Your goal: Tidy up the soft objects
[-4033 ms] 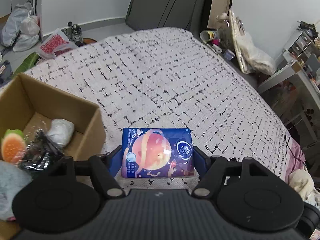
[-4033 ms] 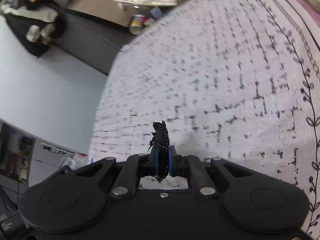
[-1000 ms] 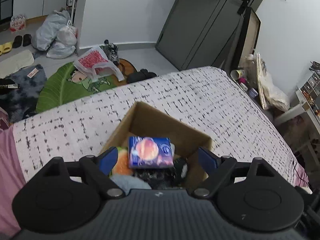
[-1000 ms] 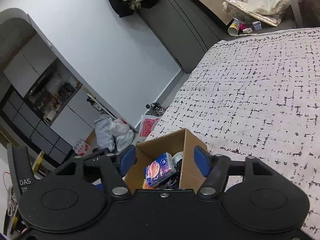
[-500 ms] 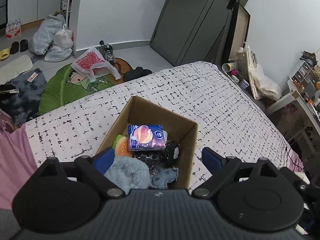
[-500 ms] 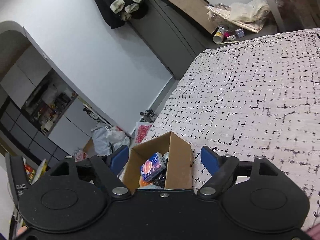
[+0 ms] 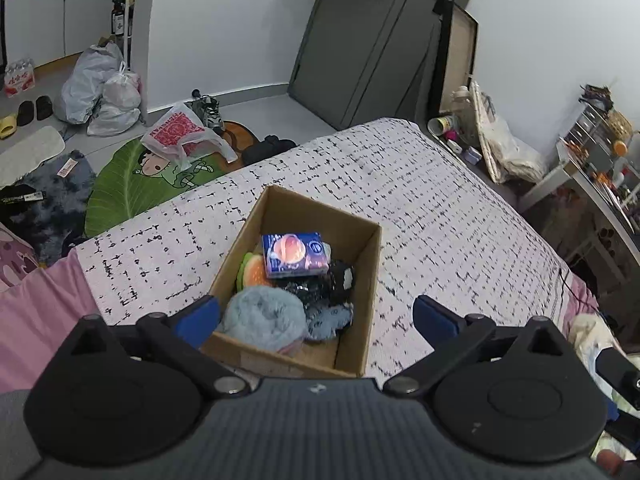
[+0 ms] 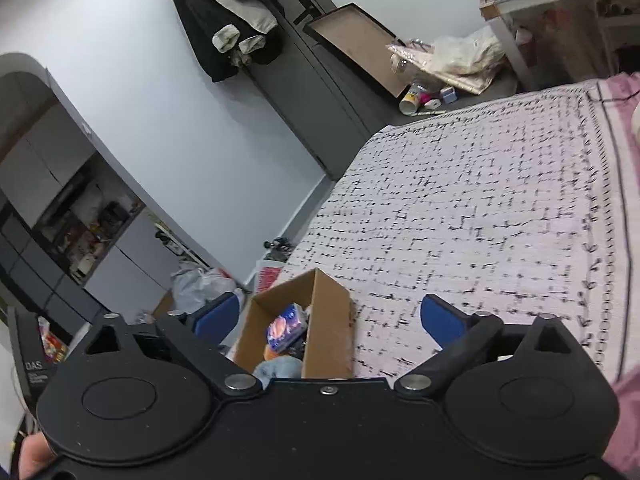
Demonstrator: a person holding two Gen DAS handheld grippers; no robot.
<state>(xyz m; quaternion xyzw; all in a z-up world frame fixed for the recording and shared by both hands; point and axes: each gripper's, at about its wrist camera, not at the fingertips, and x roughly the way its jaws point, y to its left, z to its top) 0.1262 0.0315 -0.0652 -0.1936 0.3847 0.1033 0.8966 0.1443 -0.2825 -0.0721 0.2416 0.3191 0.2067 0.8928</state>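
A cardboard box [image 7: 362,280] stands on the patterned bed cover [image 7: 440,216]. In it lie a blue tissue pack [image 7: 295,255], an orange-and-green plush [image 7: 253,270], a fluffy light-blue plush [image 7: 262,316], a black item [image 7: 340,280] and a small blue-grey plush [image 7: 330,320]. My left gripper [image 7: 316,314] is open and empty, held above and behind the box. My right gripper [image 8: 328,316] is open and empty, above the box [image 8: 328,332], where the tissue pack [image 8: 285,326] shows.
The bed's edge runs along the left, with a green leaf mat [image 7: 136,184], a red-printed bag [image 7: 176,132] and white bags [image 7: 104,92] on the floor. A grey wardrobe [image 7: 372,48] stands behind. Clutter [image 7: 504,148] and a desk [image 7: 600,184] lie to the right. A pink sheet [image 7: 36,312] borders the cover.
Both grippers have pulled up and back from the box, so it looks smaller. Earlier the left released the tissue pack into the box and the right released a black item.
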